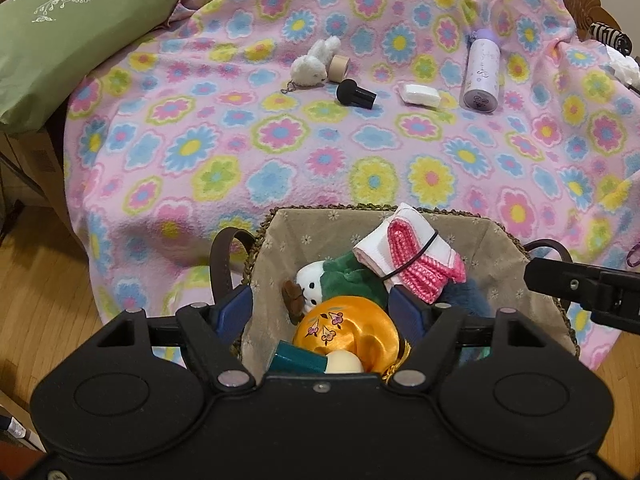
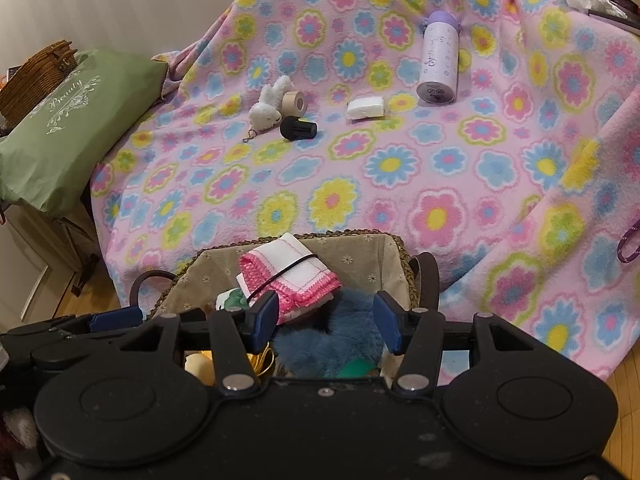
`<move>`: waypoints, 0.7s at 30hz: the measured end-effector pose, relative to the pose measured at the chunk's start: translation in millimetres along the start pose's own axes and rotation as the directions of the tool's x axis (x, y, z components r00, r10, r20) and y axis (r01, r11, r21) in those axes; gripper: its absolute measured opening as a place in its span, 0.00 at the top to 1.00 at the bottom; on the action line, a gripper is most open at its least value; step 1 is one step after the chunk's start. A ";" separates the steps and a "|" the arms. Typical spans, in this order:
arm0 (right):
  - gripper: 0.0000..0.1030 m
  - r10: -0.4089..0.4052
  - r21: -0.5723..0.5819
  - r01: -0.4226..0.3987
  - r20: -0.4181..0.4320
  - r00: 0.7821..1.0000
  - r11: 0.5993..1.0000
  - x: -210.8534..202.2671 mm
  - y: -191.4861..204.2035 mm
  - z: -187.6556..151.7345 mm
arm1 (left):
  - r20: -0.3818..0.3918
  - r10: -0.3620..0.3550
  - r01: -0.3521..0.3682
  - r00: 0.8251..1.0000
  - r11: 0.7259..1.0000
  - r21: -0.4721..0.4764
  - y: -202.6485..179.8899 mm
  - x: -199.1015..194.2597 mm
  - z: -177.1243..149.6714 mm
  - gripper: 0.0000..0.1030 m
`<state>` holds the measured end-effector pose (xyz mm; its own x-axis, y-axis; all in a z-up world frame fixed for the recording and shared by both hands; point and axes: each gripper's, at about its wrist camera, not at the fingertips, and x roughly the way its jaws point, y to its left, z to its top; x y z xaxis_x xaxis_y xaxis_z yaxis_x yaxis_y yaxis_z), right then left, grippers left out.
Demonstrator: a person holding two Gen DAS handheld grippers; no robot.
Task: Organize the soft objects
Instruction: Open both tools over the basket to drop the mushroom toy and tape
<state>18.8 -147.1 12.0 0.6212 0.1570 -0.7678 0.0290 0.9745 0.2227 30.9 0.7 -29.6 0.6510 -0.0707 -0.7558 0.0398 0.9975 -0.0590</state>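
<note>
Both grippers hang over a woven basket [image 1: 500, 240] with a beige flowered lining, set at the near edge of the flowered pink blanket [image 1: 280, 152]. The left gripper [image 1: 326, 312] has its jaws apart, pressing on nothing, above an orange satin pouch [image 1: 344, 330] and a white plush toy in green [image 1: 332, 280]. The right gripper [image 2: 326, 316] also stands with its jaws apart over a blue furry item [image 2: 324, 344], its pads not squeezing it. A folded white cloth with pink crocheted trim [image 2: 288, 272], bound by a black elastic band, leans against the basket's far wall. Toward the blanket's far edge lie a small white plush rabbit [image 1: 314, 64], a tape roll [image 1: 340, 68], a black knob-like piece [image 1: 356, 94], a white packet [image 1: 420, 94] and a lilac bottle [image 1: 482, 72] on its side. A green pillow [image 1: 68, 36] sits beyond the blanket's left edge.
</note>
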 end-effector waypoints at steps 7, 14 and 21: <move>0.45 -0.004 0.003 0.004 -0.015 1.000 1.000 2.2 -1.1 0.1 | -0.003 0.004 -0.004 1.000 1.000 0.000 -0.2 0.5 0.0 0.28; 0.42 -0.007 0.004 0.008 -0.023 1.000 1.000 3.3 -1.8 0.9 | -0.013 0.009 -0.009 1.000 1.000 0.002 0.3 2.3 -0.1 0.27; 0.41 -0.010 0.003 0.010 -0.031 0.999 1.000 4.4 -2.5 1.3 | -0.024 0.016 -0.016 1.000 1.000 -0.002 1.0 3.6 -0.4 0.27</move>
<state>22.5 -149.1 8.9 0.5962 0.1524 -0.7883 0.0377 0.9754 0.2171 33.1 1.4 -32.7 0.6333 -0.0545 -0.7720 0.0279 0.9985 -0.0476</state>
